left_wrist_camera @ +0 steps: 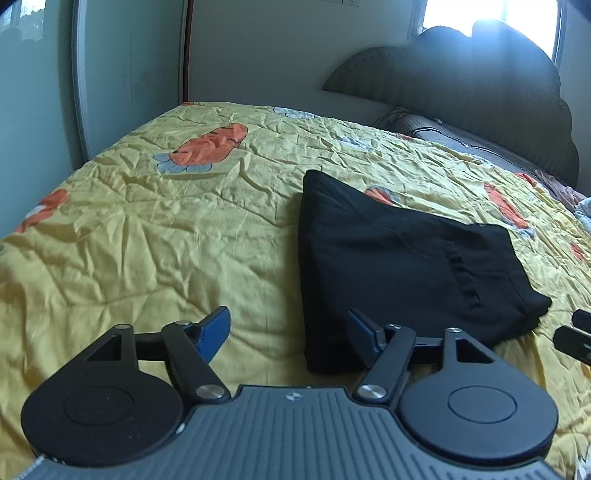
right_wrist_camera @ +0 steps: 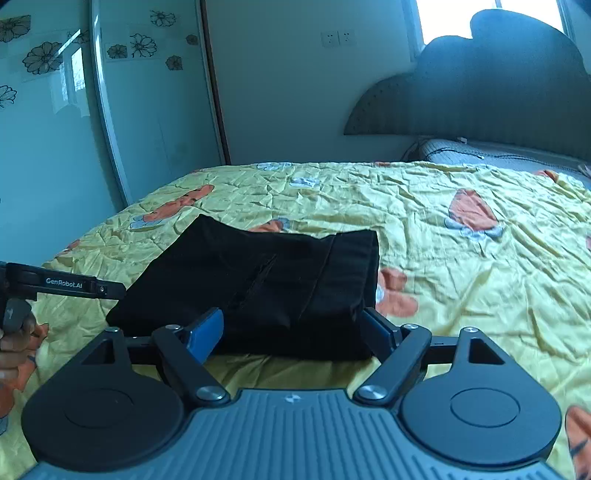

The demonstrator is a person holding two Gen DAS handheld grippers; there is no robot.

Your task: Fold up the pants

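Daylight pours through the window (left_wrist_camera: pixel 491 18) in the upper right of both views, blown out to white glare, leaving the headboard (right_wrist_camera: pixel 491 92) below it dim. Fisheye bending curves the wardrobe door (right_wrist_camera: pixel 110 110) at left; frame edges blur slightly.

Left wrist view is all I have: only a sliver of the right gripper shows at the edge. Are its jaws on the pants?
Observer: No. The right gripper has its jaws open. The near edge of the folded pants lies between them, and neither pad presses the cloth.
Operator: My left gripper is open too, but I see no hand on it. Is one visible?
Observer: Yes. A hand shows at the left edge of the right wrist view, closed round that gripper's handle.
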